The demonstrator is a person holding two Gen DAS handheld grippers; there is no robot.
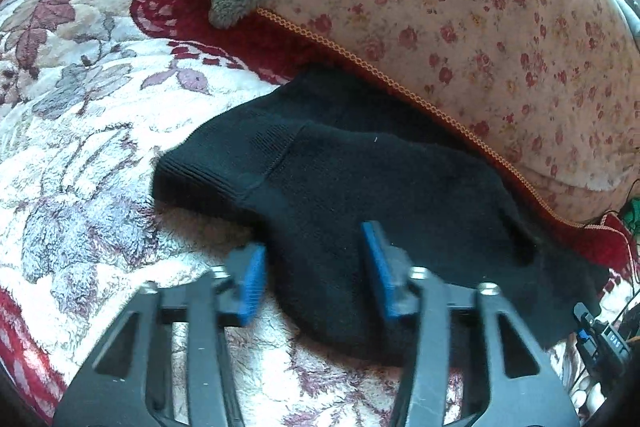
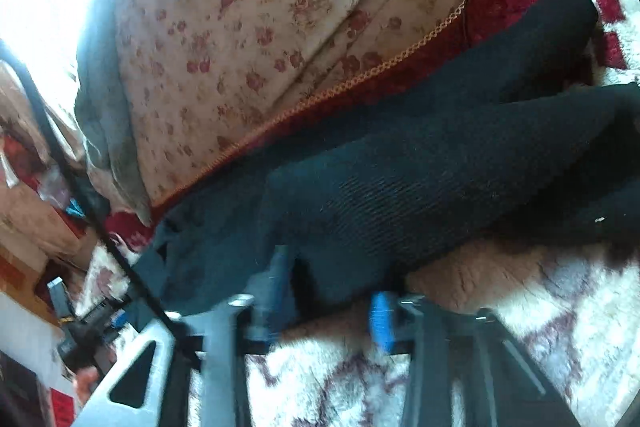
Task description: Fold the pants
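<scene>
Black knit pants (image 1: pixel 360 179) lie on a floral blanket (image 1: pixel 80 147) as left gripper (image 1: pixel 316 267) and right gripper (image 2: pixel 332 291), jaws part-closed around bunched cloth, should pinch fully before lifting.

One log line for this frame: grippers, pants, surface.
left gripper: open, straddling pants edge | right gripper: open, at pants edge | pants: black, partly folded | blanket: under pants

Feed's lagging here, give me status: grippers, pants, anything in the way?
Left gripper open, straddling the pants' near edge. Right gripper blurred, pants fabric between its pads, grip unclear. Cable crosses right gripper's left side.
</scene>
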